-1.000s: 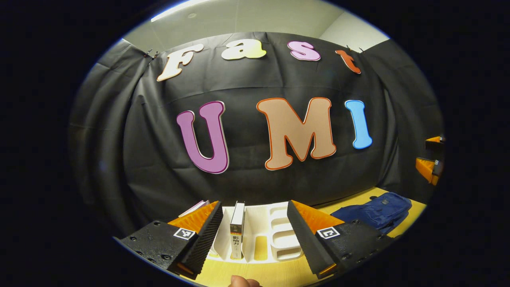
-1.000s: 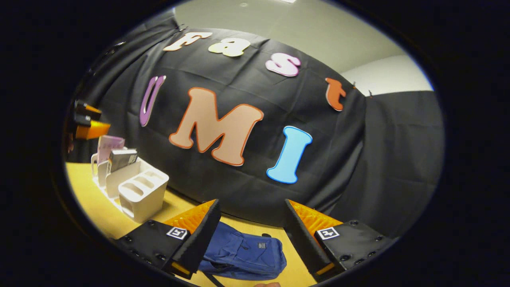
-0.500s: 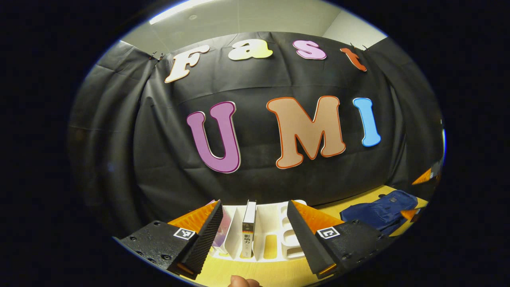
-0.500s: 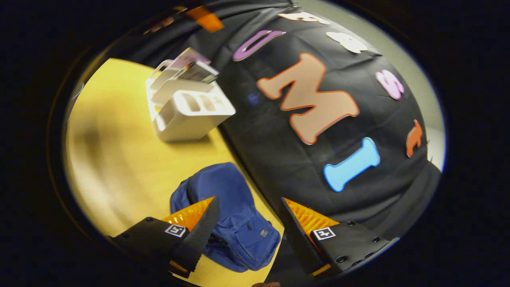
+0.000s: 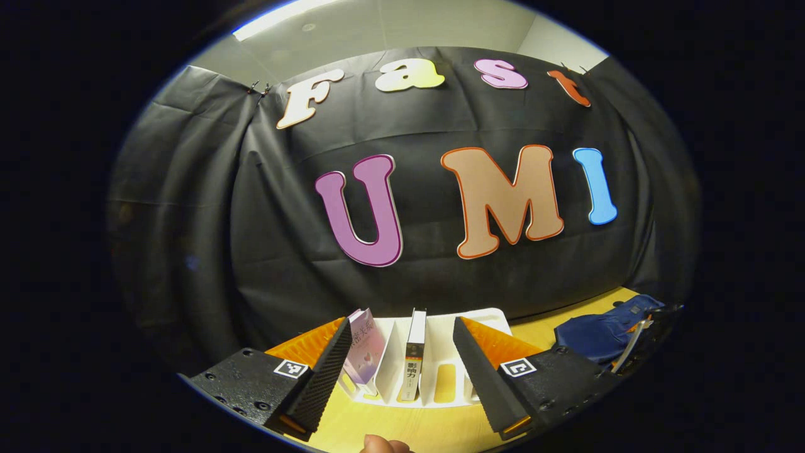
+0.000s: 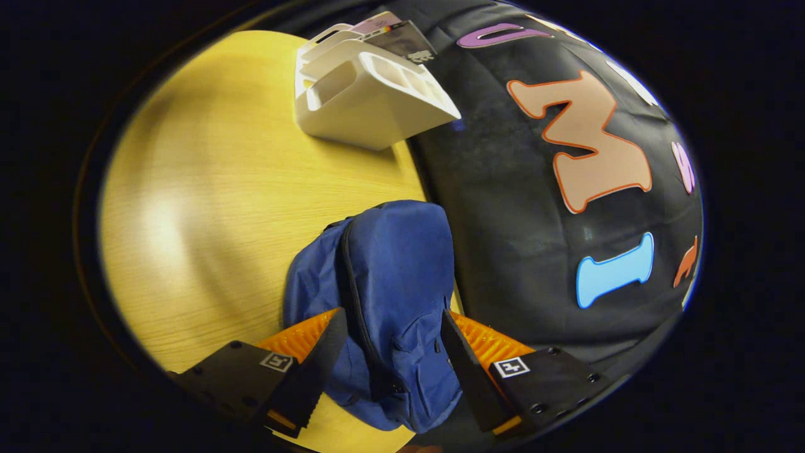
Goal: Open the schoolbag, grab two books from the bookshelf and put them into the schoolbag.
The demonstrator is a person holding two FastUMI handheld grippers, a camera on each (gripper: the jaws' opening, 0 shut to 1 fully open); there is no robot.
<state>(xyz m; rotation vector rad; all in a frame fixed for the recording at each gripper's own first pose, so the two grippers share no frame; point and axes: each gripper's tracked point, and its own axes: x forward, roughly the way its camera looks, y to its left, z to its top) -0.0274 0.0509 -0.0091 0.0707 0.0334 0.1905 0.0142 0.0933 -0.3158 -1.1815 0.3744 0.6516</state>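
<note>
Right tongs (image 6: 391, 358) had swung from level, facing the wall, to pitched down over the schoolbag (image 6: 390, 277) within the last second. Jaws wide, nothing held, straddling the bag's lower end from above; can't tell if they touched the fabric. Bag lay flat on the counter (image 6: 207, 207), against the wall cloth, zipper line running along its length and apparently closed. My read: the opening step was starting and no book had moved.

Left tongs (image 5: 400, 371) barely shifted, drifting a little across the bookshelf (image 5: 440, 384). Jaws wide and empty, hovering in front of it, apart from it.

Left gripper view gave the shelf head-on: pink book (image 5: 366, 346) leaning in the left slot, white-spined book (image 5: 413, 358) upright in the next one, schoolbag off to the right edge. Right gripper view showed the zipper and the bag's full outline from above, with the shelf far off at the top and its books only as corners.
</note>
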